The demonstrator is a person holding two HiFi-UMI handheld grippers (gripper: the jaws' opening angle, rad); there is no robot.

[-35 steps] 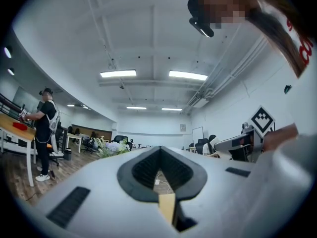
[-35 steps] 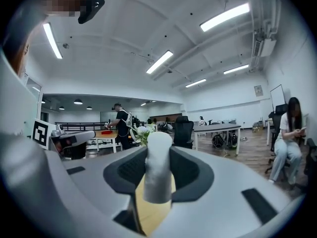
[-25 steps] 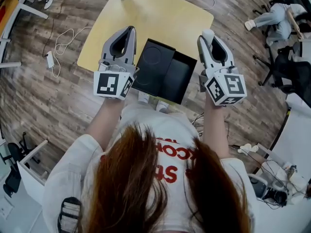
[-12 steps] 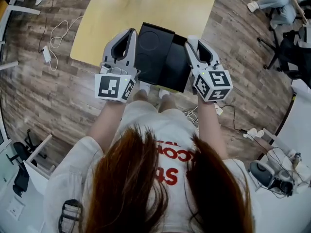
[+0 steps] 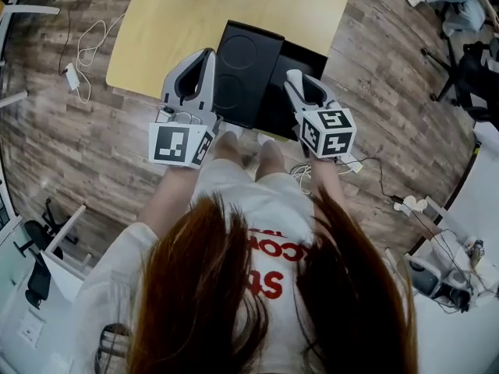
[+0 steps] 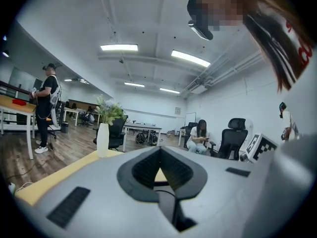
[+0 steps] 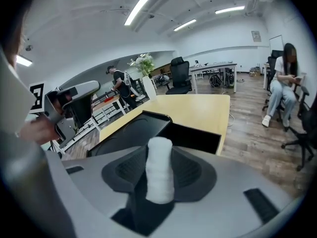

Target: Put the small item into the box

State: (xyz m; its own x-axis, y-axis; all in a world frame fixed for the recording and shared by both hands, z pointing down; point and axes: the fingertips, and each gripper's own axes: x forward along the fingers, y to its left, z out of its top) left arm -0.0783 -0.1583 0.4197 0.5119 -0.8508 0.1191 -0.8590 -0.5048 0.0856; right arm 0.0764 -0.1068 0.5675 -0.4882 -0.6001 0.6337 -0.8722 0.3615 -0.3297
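Right gripper [image 5: 293, 82]: its 2 jaws are opening, with the white roll [image 7: 160, 172] upright between them, touching both pads; the gripper hangs at the near right edge of the open black box [image 5: 243, 62]; roll not in the box. Left gripper [image 5: 207, 59]: jaws pressed together, empty, beside the box's left side; box rests on the yellow table [image 5: 171, 22].

Black box [image 5: 248, 68] on yellow table [image 5: 179, 22], left hand-held gripper [image 5: 207, 56] at its left edge, wooden floor [image 5: 93, 154]

Grey-brown wood-plank floor [image 5: 70, 154] surrounds the pale yellow rectangular worktop [image 5: 179, 22]. Long white ceiling strip lights [image 6: 119, 47] glow overhead; black swivel office chairs [image 7: 179, 74] and white desks [image 7: 218, 66] stand by white walls [image 6: 223, 98].
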